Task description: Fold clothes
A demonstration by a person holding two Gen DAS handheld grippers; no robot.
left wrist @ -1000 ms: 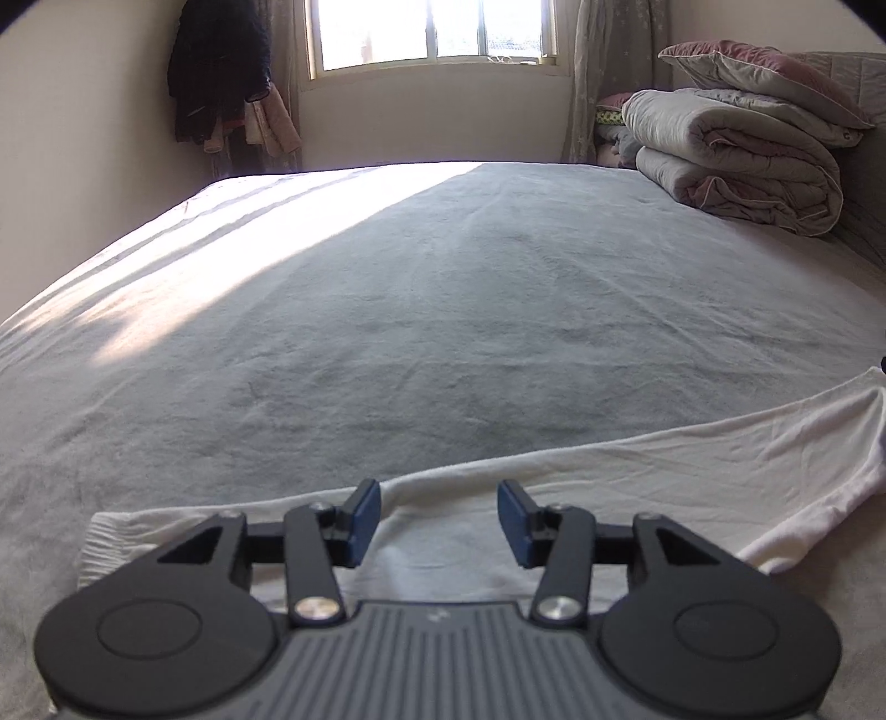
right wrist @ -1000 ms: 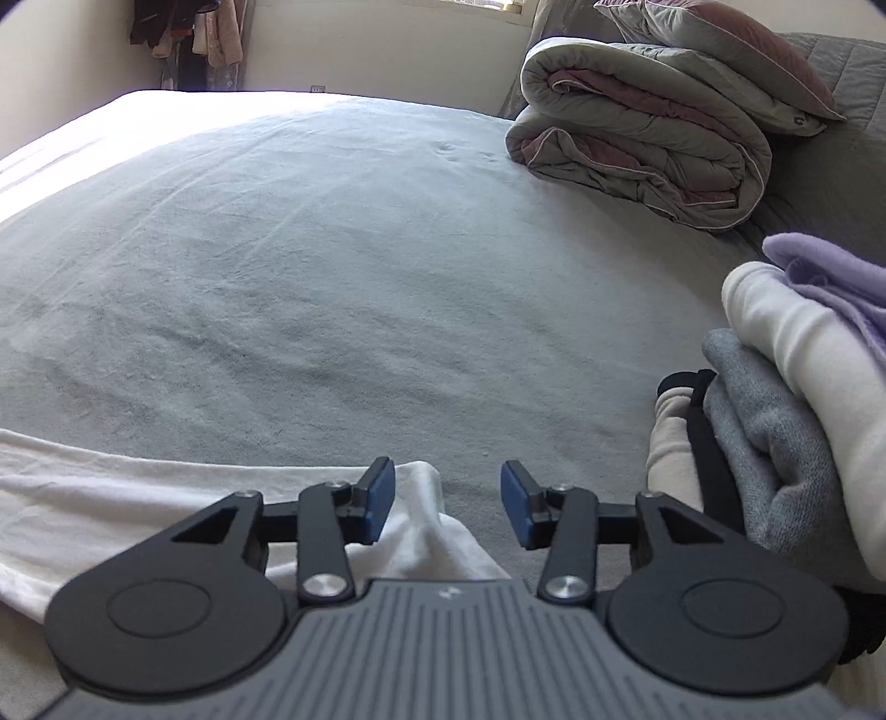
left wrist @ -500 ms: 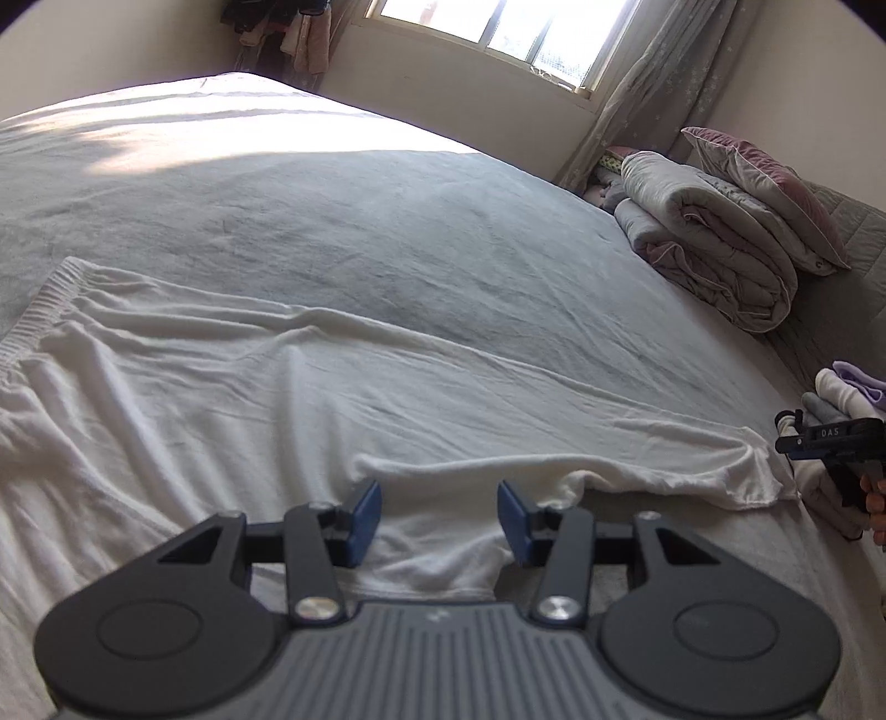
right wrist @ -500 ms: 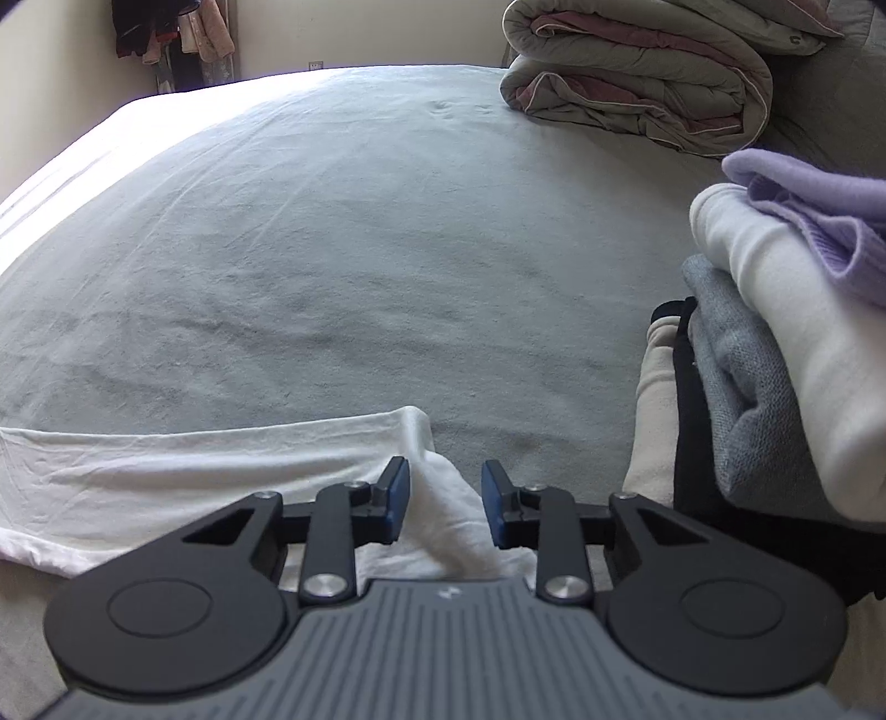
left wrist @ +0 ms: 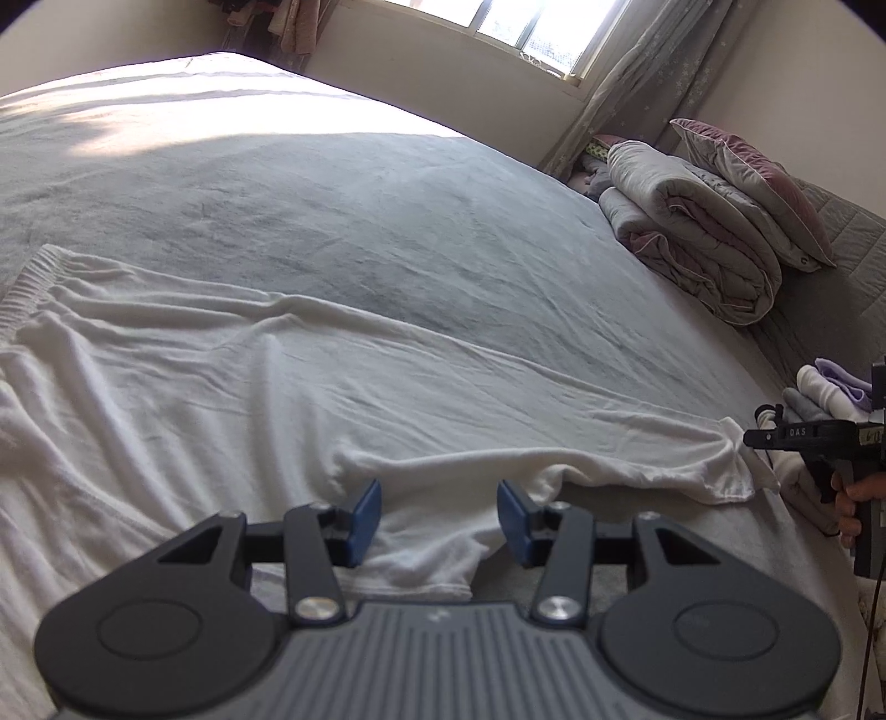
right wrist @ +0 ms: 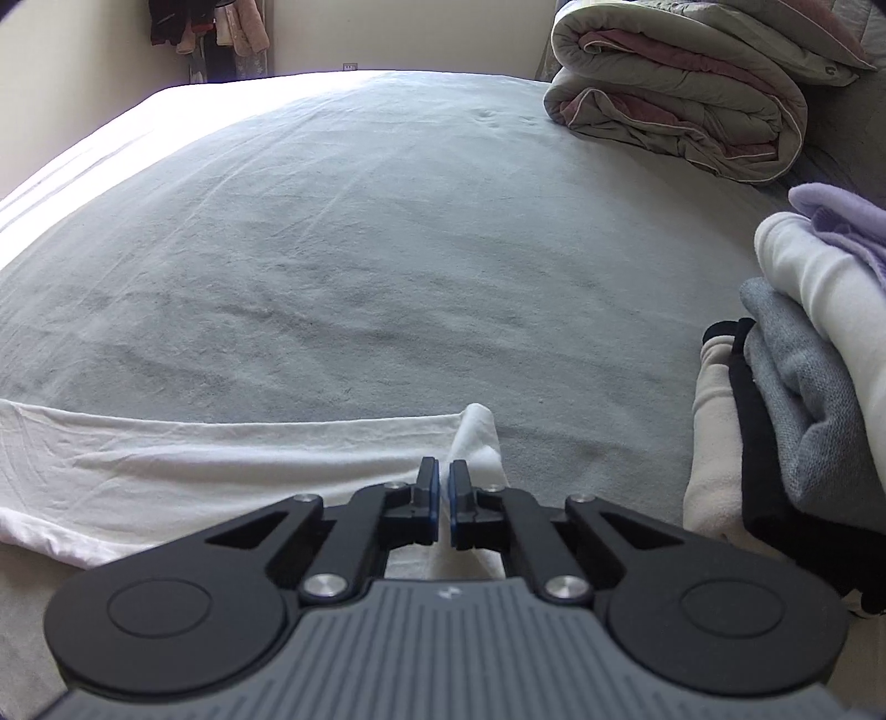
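Note:
White trousers (left wrist: 277, 387) lie spread flat on the grey bed (left wrist: 387, 194), with the elastic waistband at the left and the two legs running right. My left gripper (left wrist: 439, 515) is open, and the near leg's hem lies between and below its blue pads without being pinched. My right gripper (right wrist: 441, 487) is shut on the hem corner of the far leg (right wrist: 476, 437). In the left wrist view that right gripper (left wrist: 797, 435) shows at the right edge with a hand (left wrist: 850, 498) on it, its tip at the far leg's end.
A stack of folded clothes (right wrist: 803, 343) sits on the bed just right of my right gripper. A rolled duvet (right wrist: 681, 94) and a pillow (left wrist: 758, 188) lie at the far right. Dark clothes (right wrist: 205, 27) hang on the back wall.
My right jaws have closed from open onto the far leg's hem. The left gripper has rolled and swung over the trousers, then stayed still, its jaws as wide as before.

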